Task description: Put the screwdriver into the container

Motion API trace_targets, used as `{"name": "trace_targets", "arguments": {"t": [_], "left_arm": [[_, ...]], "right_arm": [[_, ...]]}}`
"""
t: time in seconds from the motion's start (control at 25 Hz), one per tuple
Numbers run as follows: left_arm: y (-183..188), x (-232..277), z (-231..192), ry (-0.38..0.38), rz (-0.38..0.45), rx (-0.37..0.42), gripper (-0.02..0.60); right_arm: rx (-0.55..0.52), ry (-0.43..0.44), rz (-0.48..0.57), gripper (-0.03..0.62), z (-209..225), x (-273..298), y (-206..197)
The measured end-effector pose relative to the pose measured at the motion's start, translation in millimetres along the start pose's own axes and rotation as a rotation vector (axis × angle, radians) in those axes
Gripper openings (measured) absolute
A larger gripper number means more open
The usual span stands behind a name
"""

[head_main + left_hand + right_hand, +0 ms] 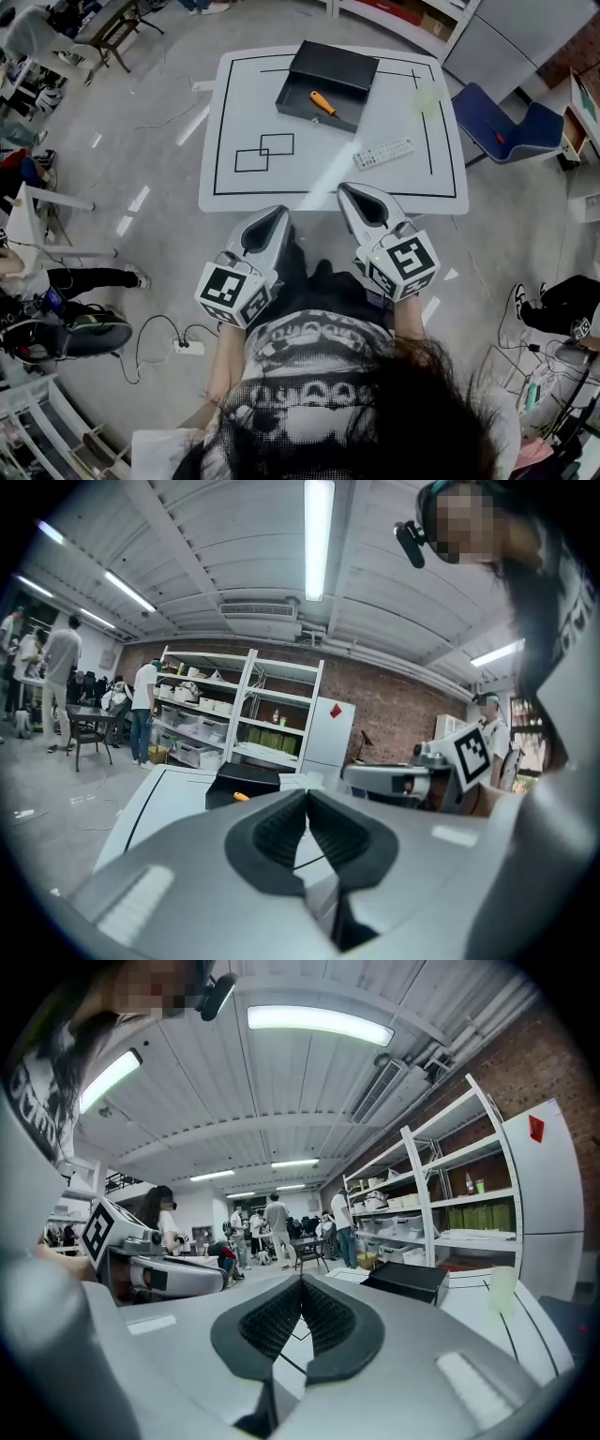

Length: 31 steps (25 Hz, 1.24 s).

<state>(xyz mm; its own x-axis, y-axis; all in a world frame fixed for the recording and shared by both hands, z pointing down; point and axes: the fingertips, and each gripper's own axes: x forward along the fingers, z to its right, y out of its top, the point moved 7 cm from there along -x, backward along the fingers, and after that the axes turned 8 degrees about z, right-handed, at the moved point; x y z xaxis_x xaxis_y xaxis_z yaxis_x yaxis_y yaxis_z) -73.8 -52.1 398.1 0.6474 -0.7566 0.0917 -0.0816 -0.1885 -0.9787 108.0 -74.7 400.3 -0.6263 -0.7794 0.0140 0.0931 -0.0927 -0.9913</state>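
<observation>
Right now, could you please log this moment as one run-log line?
orange-handled screwdriver: inside black rectangular container | left gripper: shut, empty | right gripper: shut, empty

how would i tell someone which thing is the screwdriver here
Start at the white table marked with black lines and find the black container at its far edge. The screwdriver lies inside it; its orange handle is the only bright colour there, unlike the grey remote lying out on the tabletop.
</observation>
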Motion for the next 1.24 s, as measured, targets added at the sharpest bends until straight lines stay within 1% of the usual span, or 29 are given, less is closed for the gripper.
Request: {"name": "trace_targets", "arguments": {"t": [0.32,0.56,0.8,0.96,1.24], "left_arm": [[-1,-13,8,0.0,0.007,0.001,0.0],[-4,-14,8,0.004,0.019,0.0,0.0],[4,-18,9,0.008,0.021,0.005,0.0],[5,-12,11,0.002,0.02,0.009,0.0],[3,6,-5,-0.01,0.016,0.006,0.0]], "right_arm": [[-0.026,0.021,-0.002,-0.012,-15,-9,1],[-0.039,0.033,-0.011,-0.012,-16,-8,-2],[-0.041,0.038,-0.016,-0.012,-21,-9,4],[-0.038,0.034,-0.018,-0.013,-15,-9,3],[-0.038,0.024,-0.033,-0.012,-1,8,-3]]}}
